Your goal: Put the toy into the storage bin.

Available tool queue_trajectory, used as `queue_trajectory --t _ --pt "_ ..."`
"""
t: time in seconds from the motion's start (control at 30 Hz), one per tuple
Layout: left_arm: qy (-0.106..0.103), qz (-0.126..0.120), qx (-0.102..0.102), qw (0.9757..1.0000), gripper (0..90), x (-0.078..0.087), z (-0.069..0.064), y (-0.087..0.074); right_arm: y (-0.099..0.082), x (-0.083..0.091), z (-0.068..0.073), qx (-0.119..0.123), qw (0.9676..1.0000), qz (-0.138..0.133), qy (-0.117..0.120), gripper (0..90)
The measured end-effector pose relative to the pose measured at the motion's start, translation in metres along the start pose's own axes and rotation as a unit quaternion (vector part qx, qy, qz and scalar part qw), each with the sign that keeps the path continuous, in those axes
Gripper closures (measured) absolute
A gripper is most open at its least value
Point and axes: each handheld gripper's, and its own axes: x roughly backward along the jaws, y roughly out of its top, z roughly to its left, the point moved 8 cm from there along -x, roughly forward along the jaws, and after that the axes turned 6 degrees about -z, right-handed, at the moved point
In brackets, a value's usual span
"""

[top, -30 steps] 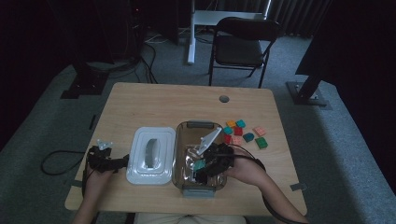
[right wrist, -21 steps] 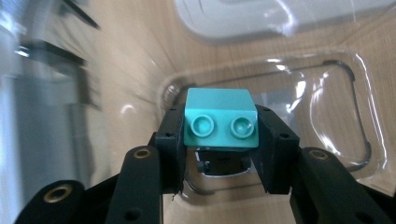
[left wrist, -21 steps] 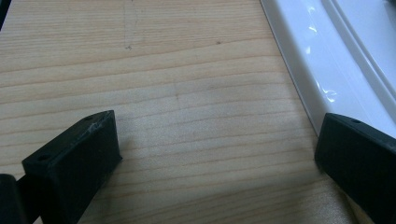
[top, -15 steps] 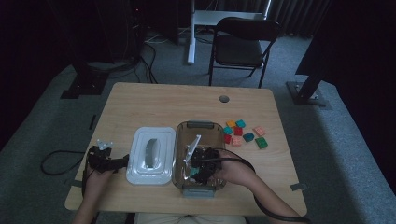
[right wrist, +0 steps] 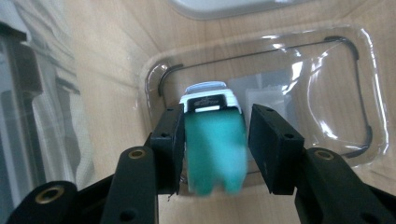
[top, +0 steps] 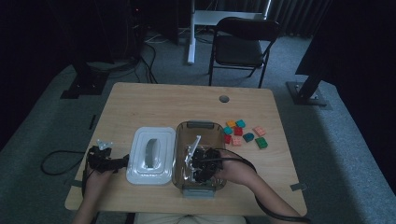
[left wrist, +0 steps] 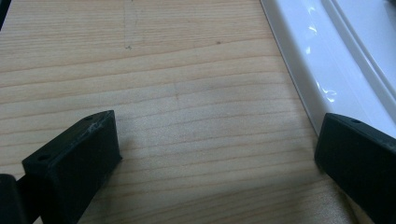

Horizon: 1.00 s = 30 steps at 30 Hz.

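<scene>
A green block (right wrist: 215,149) with a white far end hangs blurred between the jaws of my right gripper (right wrist: 215,116), inside the clear plastic container (right wrist: 327,39). These jaws have just been opening; the left pad touches the block and a thin gap shows at the right pad. In the high view my right gripper (top: 194,163) reaches down into the container (top: 200,125). My left gripper (left wrist: 205,140) stands wide open over bare wood, its right jaw beside the white lid (left wrist: 336,56). From above, the left gripper (top: 122,161) lies just left of the lid (top: 152,156).
Several coloured blocks (top: 243,133) lie on the wooden table (top: 163,107) to the right of the container. A round hole (top: 224,99) sits near the table's far edge. A black chair (top: 243,46) stands beyond the table.
My right gripper has sunk into the container and shifted toward its near end. The left gripper has stayed put.
</scene>
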Motion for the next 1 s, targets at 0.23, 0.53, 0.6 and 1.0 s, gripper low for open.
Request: queue_trajectory --t 0.23,0.53,0.6,1.0 --pt "0.0 0.0 0.0 1.0 0.5 0.0 0.0 0.0 0.001 0.011 0.001 -0.016 0.9995 -0.026 -0.005 53.0" --pt "0.0 0.0 0.0 1.0 0.5 0.0 0.0 0.0 -0.009 0.045 -0.011 -0.066 0.9936 -0.09 -0.019 47.3" --pt "0.0 0.0 0.0 1.0 0.4 0.0 0.0 0.0 -0.011 0.049 -0.013 -0.072 0.9924 -0.098 -0.02 47.1" --pt "0.0 0.0 0.0 1.0 0.4 0.0 0.0 0.0 -0.06 0.101 -0.049 -0.164 0.967 -0.176 -0.084 43.6"
